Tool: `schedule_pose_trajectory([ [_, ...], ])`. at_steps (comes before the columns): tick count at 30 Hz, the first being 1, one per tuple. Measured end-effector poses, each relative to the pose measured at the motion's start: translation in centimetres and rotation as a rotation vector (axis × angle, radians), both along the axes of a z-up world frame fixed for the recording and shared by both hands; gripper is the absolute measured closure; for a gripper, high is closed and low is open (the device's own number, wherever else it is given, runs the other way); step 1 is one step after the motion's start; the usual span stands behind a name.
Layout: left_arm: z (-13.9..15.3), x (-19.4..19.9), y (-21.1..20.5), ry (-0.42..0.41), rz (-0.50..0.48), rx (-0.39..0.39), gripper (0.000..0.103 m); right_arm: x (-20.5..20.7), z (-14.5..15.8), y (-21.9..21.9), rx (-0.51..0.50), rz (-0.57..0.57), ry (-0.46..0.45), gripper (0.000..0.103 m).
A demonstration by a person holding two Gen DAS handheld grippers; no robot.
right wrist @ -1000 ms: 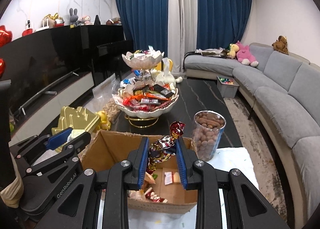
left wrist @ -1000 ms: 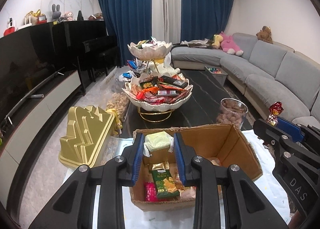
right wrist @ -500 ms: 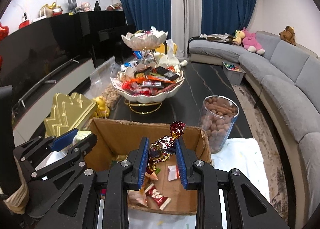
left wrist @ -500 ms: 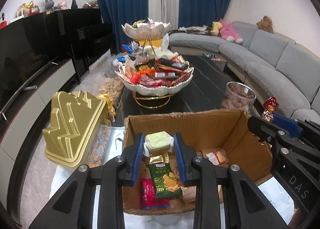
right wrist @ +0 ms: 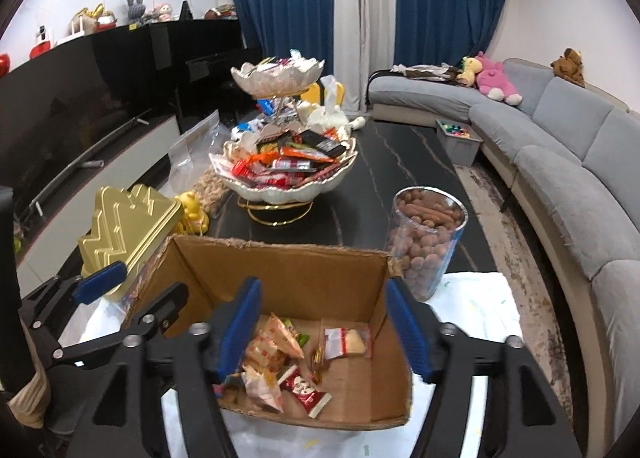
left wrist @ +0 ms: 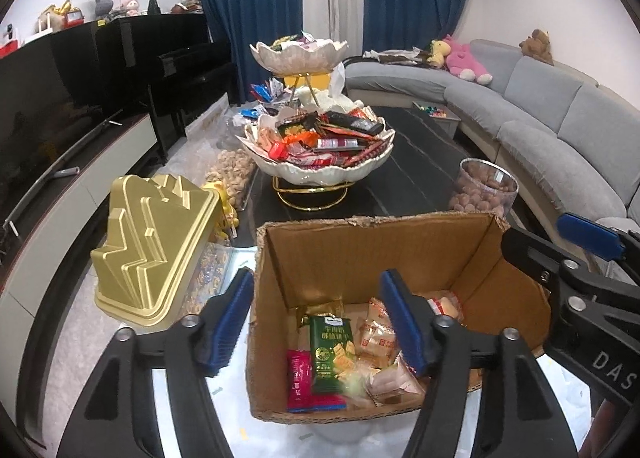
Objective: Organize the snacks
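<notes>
Cardboard box (left wrist: 380, 258) sits at twelve o'clock below both our claws; left claw (left wrist: 320, 318) and right claw (right wrist: 324, 326) are opening, nothing between them, snack packets (right wrist: 276, 350) lying on its floor.

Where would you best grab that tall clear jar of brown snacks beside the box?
Probably around the clear jar at mid-height, coming level from its open right side: it stands upright with straight round walls and no lid, and the cardboard box crowds its left.
</notes>
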State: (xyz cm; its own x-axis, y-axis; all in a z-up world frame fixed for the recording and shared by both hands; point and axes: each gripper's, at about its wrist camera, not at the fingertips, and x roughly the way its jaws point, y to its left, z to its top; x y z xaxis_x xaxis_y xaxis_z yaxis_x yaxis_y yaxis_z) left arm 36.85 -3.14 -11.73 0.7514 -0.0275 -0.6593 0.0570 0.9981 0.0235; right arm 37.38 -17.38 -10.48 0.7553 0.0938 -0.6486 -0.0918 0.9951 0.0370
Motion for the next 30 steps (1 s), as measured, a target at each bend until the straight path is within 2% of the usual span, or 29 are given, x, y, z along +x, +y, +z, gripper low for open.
schedule_pose_trajectory([
  [6, 1.1, -0.9, 0.2, -0.017, 0.012, 0.009, 0.024, -0.9, 1.3, -0.3, -0.002, -0.015, -0.018, 0.035],
  [18, 3.6, -3.5, 0.4, -0.063, 0.022, 0.023, 0.022, -3.7, 3.7, -0.3, -0.005, -0.023, -0.058, 0.034],
  [22, 4.3, -4.7, 0.5, -0.075, 0.023, 0.027, 0.020, -5.1, 4.6, -0.4, -0.005, -0.030, -0.078, 0.029],
  [26, 5.0, -6.0, 0.5, -0.080, 0.026, 0.031, 0.019, -6.6, 5.5, -0.3, -0.010, -0.033, -0.095, 0.029],
  [30, 5.7, -7.6, 0.7, -0.095, 0.032, 0.031, 0.012, -8.2, 6.1, -0.4, -0.012, -0.037, -0.110, 0.026],
])
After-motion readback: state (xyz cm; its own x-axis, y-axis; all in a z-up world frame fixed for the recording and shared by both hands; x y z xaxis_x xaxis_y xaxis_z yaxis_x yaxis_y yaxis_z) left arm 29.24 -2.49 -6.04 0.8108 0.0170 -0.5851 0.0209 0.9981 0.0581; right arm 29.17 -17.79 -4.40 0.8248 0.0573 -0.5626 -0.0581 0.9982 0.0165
